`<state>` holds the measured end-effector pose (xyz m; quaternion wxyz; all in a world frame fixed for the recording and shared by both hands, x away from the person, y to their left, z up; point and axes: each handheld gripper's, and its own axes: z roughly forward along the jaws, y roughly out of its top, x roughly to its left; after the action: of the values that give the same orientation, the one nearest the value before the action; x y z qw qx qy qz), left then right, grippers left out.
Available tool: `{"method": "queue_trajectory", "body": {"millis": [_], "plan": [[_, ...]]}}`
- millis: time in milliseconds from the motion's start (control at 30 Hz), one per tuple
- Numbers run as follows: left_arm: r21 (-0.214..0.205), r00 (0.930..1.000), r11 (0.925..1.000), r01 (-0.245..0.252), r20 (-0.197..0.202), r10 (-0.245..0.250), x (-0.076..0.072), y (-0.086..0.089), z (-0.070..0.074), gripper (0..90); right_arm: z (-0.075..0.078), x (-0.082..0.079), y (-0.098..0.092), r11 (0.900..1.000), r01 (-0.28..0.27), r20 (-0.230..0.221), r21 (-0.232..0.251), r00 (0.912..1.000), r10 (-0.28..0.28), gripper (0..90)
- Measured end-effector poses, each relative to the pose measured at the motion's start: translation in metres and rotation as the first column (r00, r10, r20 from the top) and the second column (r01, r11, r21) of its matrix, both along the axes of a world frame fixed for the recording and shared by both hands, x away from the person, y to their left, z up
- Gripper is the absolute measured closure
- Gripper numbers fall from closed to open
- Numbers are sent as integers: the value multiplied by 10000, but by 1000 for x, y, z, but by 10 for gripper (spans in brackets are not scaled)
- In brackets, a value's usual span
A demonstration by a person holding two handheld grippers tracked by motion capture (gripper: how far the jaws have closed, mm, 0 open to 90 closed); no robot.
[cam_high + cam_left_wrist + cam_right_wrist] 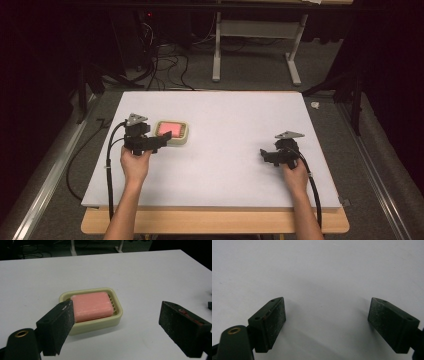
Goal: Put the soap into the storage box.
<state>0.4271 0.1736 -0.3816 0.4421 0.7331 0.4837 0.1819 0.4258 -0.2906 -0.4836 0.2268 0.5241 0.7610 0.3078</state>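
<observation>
A pink bar of soap [92,305] lies in a cream soap dish [115,321] on the white table. In the high view the soap [168,129] and the dish [184,140] sit left of the table's middle. My left gripper [161,141] is held just in front of the dish, touching or nearly touching its near left corner. In the left gripper view that gripper [116,322] is open, its jaws wide apart and nothing between them. My right gripper [266,154] hovers low over bare table at the right; the right gripper [327,320] stands open and empty.
The white table top [225,120] rests on a wooden bench [215,221]. Beyond its far edge stand a white frame's legs [216,60] and a tangle of cables [165,60] on the floor. A cable [108,170] trails from the left gripper off the table's left side.
</observation>
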Motion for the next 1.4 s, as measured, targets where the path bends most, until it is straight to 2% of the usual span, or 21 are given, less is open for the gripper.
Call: {"method": "queue_trajectory", "body": {"millis": [167, 200, 267, 467, 833, 933, 1167, 1300, 1400], "plan": [[-62, 9999, 10000, 15, 116, -14, -7, 2, 2, 140, 0, 0, 0, 10000, -5, 2, -5, 10000, 5, 154], [66, 9995, 10000, -48, 311, 46, -12, 4, 3, 141, 0, 0, 0, 10000, -3, 3, -8, 10000, 3, 154], [61, 9991, 10000, -53, 431, 50, -14, 5, 4, 142, 0, 0, 0, 10000, 10, 5, -4, 10000, -10, 154], [8, 9985, 10000, -14, 542, 14, -23, 9, 5, 142, 0, 0, 0, 10000, 4, -1, -4, 10000, -4, 154], [-47, 9984, 9998, 207, 524, -204, -38, 12, 3, 142, 0, 0, 0, 10000, -3, 3, -9, 10000, 3, 154], [-189, 9984, 9996, 233, 525, -222, -42, 14, 1, 142, 0, 0, 0, 10000, -3, 3, -11, 10000, 3, 154], [-224, 9982, 9993, 304, 532, -291, -46, 15, -2, 143, 0, 0, 0, 10000, -3, 3, -12, 10000, 3, 154], [-67, 9984, 9994, 335, 460, -332, -48, 15, -8, 143, 0, 0, 0, 10000, 2, -1, -1, 10000, -2, 154], [-167, 9986, 9993, 341, 405, -334, -48, 16, -11, 142, 0, 0, 0, 10000, -1, 2, -9, 10000, 1, 154]]}}
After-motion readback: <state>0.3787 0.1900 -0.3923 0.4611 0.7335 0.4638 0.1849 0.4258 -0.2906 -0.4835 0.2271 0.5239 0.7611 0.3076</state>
